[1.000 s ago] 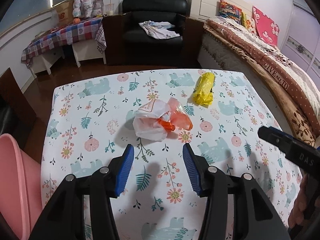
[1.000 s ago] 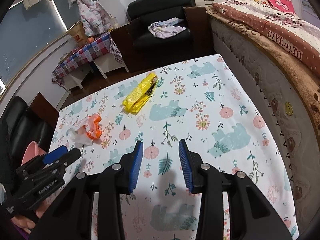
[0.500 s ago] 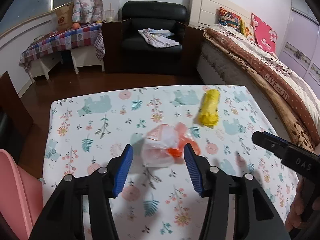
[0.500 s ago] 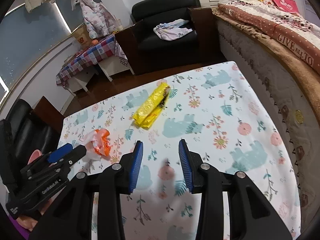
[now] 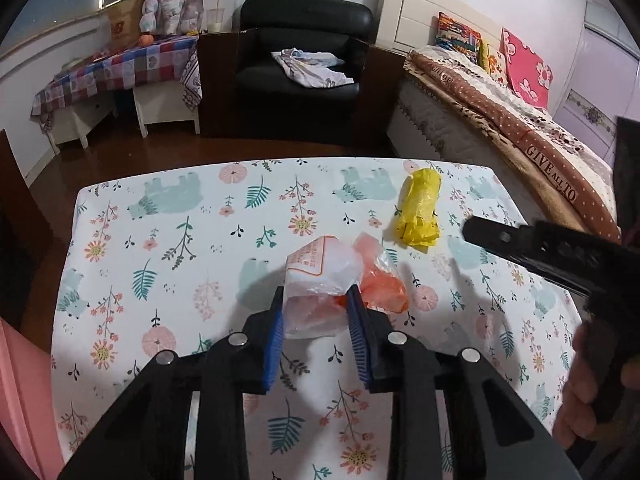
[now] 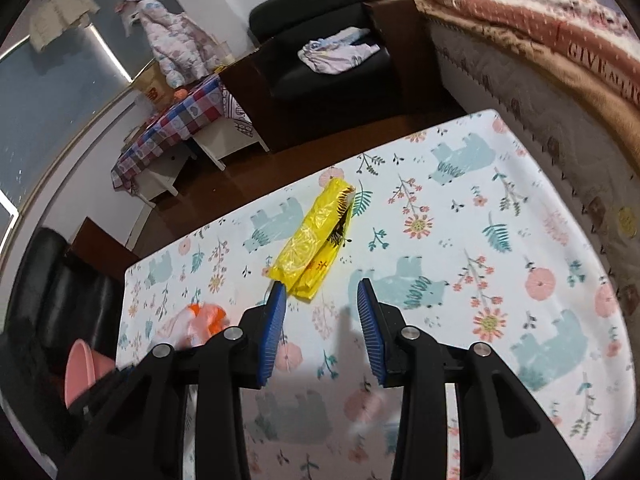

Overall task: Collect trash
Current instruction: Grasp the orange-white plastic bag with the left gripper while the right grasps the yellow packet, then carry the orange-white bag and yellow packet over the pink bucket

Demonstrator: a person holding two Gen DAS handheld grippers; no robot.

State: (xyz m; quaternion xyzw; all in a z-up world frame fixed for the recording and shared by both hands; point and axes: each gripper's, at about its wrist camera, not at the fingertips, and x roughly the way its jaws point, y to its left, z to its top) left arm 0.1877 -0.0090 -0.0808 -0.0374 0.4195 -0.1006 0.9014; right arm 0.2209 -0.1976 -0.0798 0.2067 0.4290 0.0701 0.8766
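A crumpled white and orange plastic bag (image 5: 320, 264) lies mid-table in the left wrist view. My left gripper (image 5: 315, 292) has it between its blue pads; the jaws are closing and both pads touch the bag's sides. A yellow wrapper (image 5: 418, 208) lies beyond it to the right. In the right wrist view the same yellow wrapper (image 6: 316, 240) lies just ahead of my right gripper (image 6: 321, 292), which is open with nothing between its pads. One of the right gripper's fingers (image 5: 520, 242) reaches in from the right. The bag (image 6: 200, 320) shows at lower left.
The table wears a floral, bear-print cloth (image 5: 160, 240). A pink basin (image 6: 80, 364) stands off its left side. A bed (image 5: 520, 128) runs along the right edge. A black armchair (image 5: 300, 60) is beyond. A person's hand (image 5: 580, 400) holds the right gripper.
My left gripper moved forward over the bag and its jaws narrowed around it. My right gripper slid closer to the yellow wrapper with its opening unchanged.
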